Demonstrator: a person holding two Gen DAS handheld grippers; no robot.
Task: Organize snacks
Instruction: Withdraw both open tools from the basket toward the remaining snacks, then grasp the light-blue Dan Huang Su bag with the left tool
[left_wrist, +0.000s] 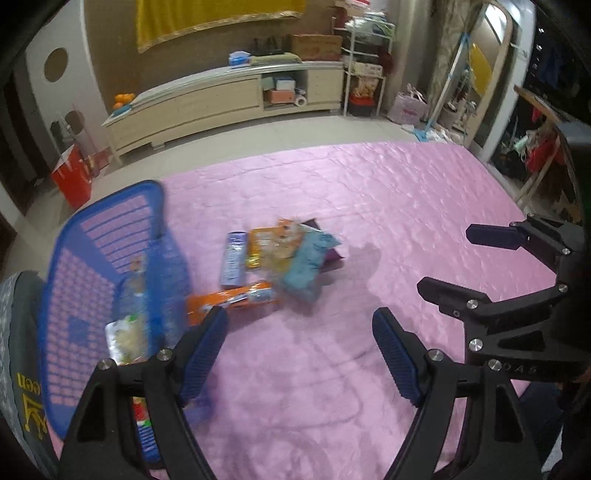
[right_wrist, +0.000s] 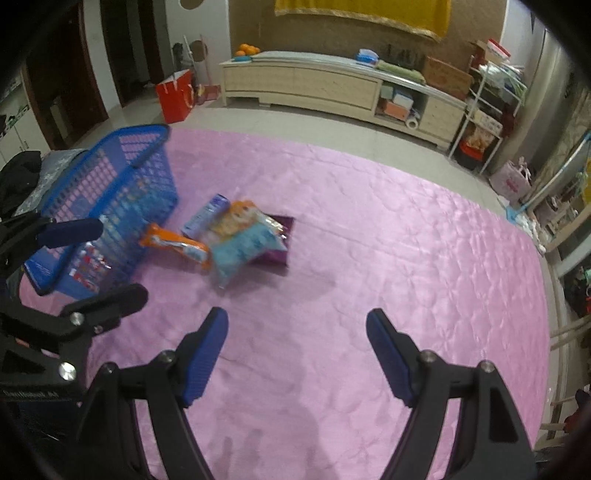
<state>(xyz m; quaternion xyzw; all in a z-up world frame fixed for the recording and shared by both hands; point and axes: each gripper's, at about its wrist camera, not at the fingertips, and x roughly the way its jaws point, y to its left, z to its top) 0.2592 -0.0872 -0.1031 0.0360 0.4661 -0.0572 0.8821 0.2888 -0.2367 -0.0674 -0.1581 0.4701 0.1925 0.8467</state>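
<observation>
A pile of snack packs lies on the pink bedspread (left_wrist: 369, 206): a light blue bag (left_wrist: 306, 266), an orange pack (left_wrist: 236, 299), a blue-white stick pack (left_wrist: 233, 264), an orange-yellow pack (left_wrist: 264, 245) and a purple pack (left_wrist: 334, 256). A blue plastic basket (left_wrist: 107, 266) stands left of the pile and holds a few snacks (left_wrist: 123, 336). My left gripper (left_wrist: 299, 354) is open and empty, hovering near the basket's front corner. My right gripper (right_wrist: 297, 354) is open and empty above bare bedspread, short of the pile (right_wrist: 240, 236). The basket also shows in the right wrist view (right_wrist: 122, 192).
The bedspread (right_wrist: 406, 258) spreads wide to the right. The right gripper shows at the right edge of the left wrist view (left_wrist: 491, 273); the left gripper shows at the left of the right wrist view (right_wrist: 74, 273). A long cabinet (left_wrist: 221, 99) and a red bag (left_wrist: 72, 173) stand on the floor beyond.
</observation>
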